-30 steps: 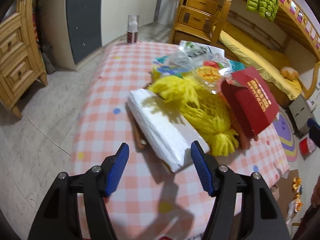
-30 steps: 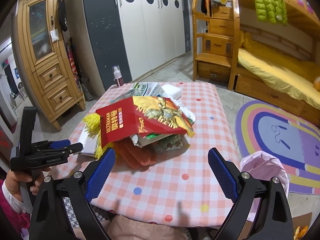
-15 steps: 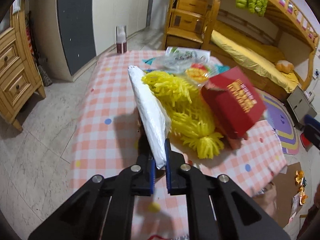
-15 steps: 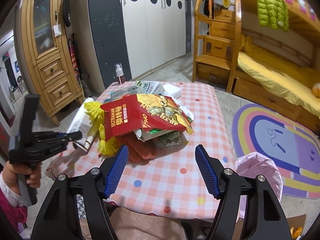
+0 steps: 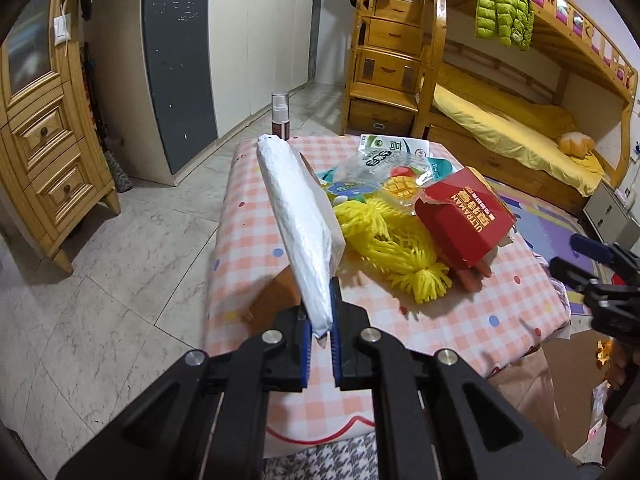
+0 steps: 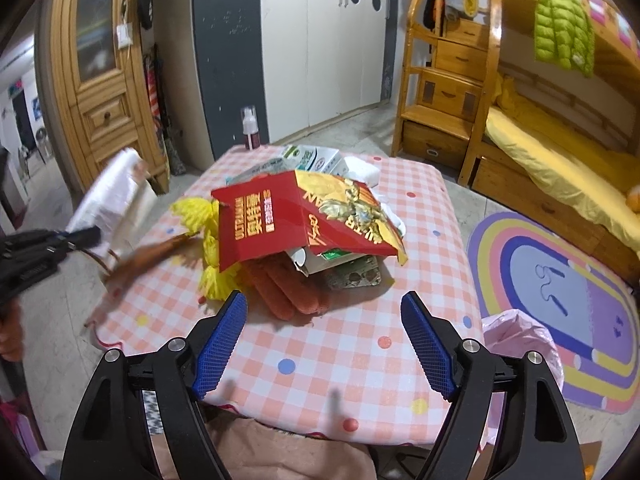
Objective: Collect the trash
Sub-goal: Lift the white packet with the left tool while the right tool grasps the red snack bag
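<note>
My left gripper (image 5: 320,334) is shut on a flat white foam packet (image 5: 298,224) and holds it on edge above the near left part of the checked table (image 5: 460,320). The packet also shows, blurred, in the right wrist view (image 6: 108,204), lifted off the table at the left. A brown cardboard piece (image 5: 276,300) lies under it. The trash pile holds yellow foam netting (image 5: 392,248), a red Ultraman box (image 6: 296,220), sausages (image 6: 288,284) and clear wrappers (image 5: 384,172). My right gripper (image 6: 324,344) is open and empty at the near table edge.
A spray bottle (image 5: 280,116) stands at the table's far corner. A pink trash bag (image 6: 524,340) sits on the floor at the right of the table. A wooden cabinet (image 5: 44,152), wardrobe and bunk bed (image 5: 516,128) surround the table. A rainbow rug (image 6: 560,280) lies at the right.
My left gripper closed on the white foam packet, tipped it on edge and lifted it off the table toward me. My right gripper narrowed its opening somewhat and stays open.
</note>
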